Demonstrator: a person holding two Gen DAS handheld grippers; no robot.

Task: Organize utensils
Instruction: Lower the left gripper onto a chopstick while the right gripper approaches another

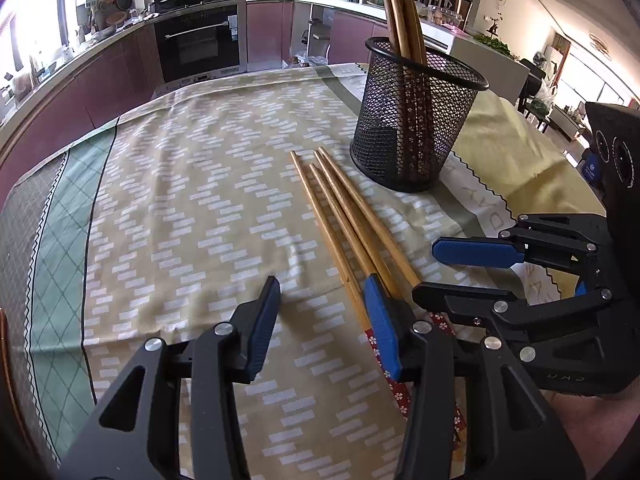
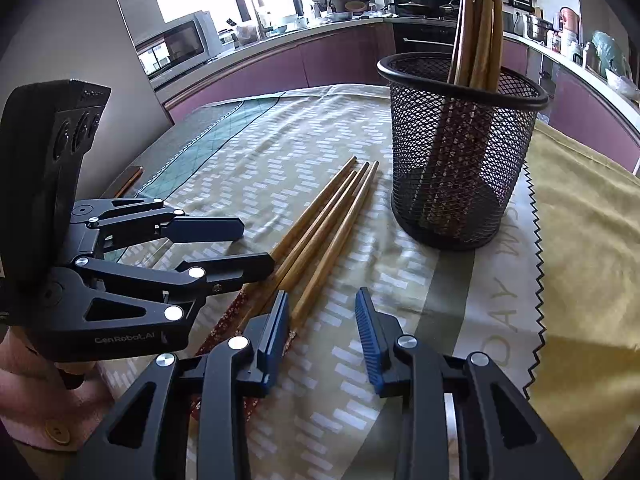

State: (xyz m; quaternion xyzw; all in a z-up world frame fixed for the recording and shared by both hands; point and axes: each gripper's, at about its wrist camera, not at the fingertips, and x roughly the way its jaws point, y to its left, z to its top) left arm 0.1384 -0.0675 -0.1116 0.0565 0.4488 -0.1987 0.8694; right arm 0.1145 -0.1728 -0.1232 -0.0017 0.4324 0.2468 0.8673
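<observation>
Several wooden chopsticks lie side by side on the patterned tablecloth, tips pointing away; they also show in the right wrist view. A black mesh holder stands behind them with several chopsticks upright in it; it shows too in the right wrist view. My left gripper is open and empty, its right finger over the chopsticks' near ends. My right gripper is open and empty, its left finger by the same ends. Each gripper shows in the other's view: right, left.
A yellow cloth with a zigzag edge covers the table's right side. Kitchen counters, an oven and a microwave run along the far walls. A dark strip of bare table edge shows at the left.
</observation>
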